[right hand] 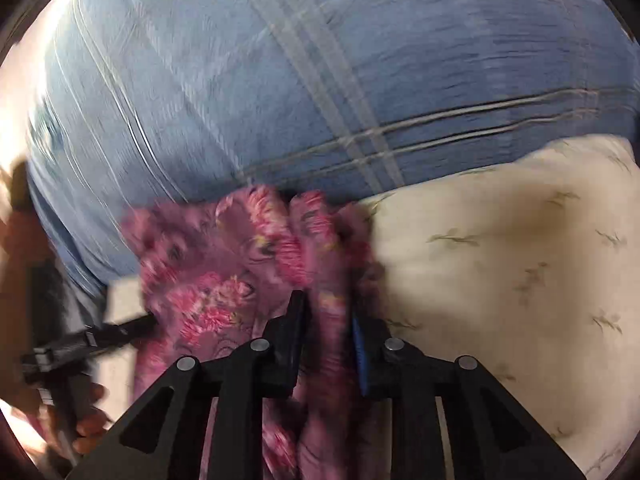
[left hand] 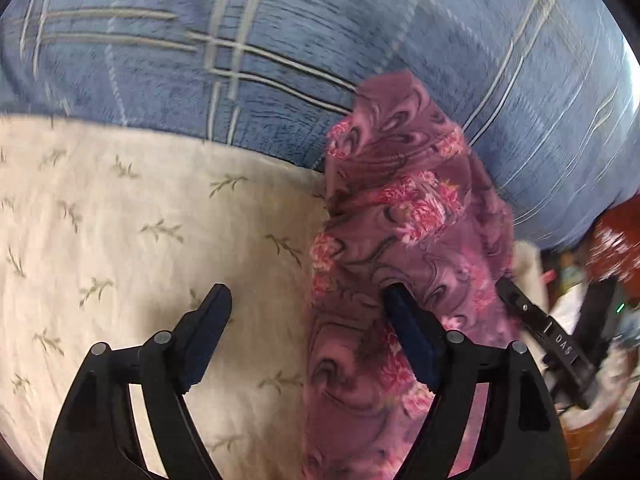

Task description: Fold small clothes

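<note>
A purple garment with pink flowers (left hand: 400,208) hangs bunched above the cream sheet. My left gripper (left hand: 306,296) stands open wide. The cloth drapes over its right finger (left hand: 408,332), while its left finger is bare over the sheet. In the right wrist view my right gripper (right hand: 326,310) is shut on a fold of the garment (right hand: 224,264), and the cloth runs down between its pads. One finger of the right gripper (left hand: 520,300) pokes out from behind the cloth's right edge. A finger of the left gripper (right hand: 132,326) reaches into the garment from the left.
A blue plaid blanket (left hand: 280,40) is heaped behind the garment. The cream sheet with a leaf print (left hand: 120,220) covers the bed in front. Something red and blurred (left hand: 620,232) sits at the far right. A person's hand (right hand: 88,432) grips the left tool.
</note>
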